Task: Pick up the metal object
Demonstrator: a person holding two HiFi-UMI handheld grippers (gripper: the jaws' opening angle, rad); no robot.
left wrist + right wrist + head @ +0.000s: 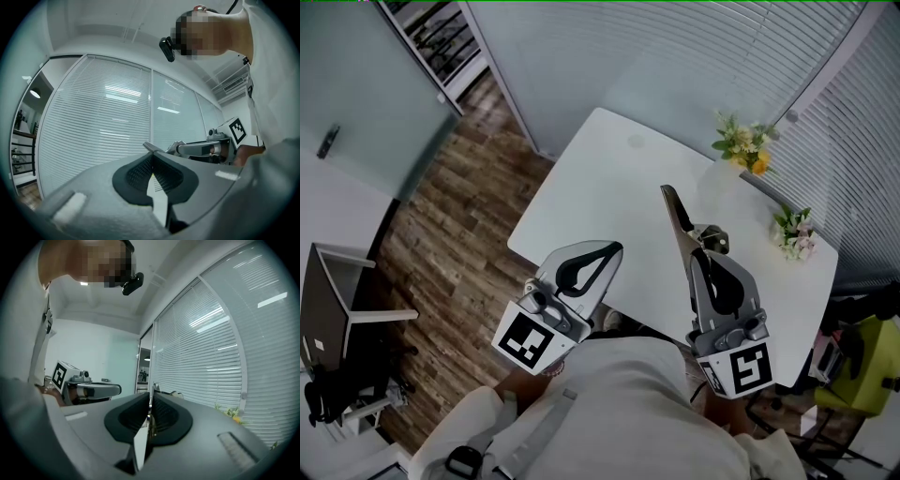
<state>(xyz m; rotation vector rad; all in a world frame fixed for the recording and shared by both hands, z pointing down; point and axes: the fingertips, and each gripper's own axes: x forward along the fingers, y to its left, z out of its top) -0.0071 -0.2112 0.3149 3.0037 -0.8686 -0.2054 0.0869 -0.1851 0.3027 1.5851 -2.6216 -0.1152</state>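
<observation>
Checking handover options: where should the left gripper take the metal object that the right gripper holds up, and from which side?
Probably the free end of the metal object, which sticks out past the jaws of the right gripper. It looks like a thin flat strip, so come in from the tip end, opposite that gripper, with the jaws closing on the flat faces.

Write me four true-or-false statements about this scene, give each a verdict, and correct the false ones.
1. The right hand-held gripper is closed on the metal object. True.
2. The left hand-held gripper has its jaws wide apart. False: its jaws are together, with nothing between them.
3. Two flower bunches stand on the white table. True.
4. The floor is grey carpet. False: it is brown wood planking.
</observation>
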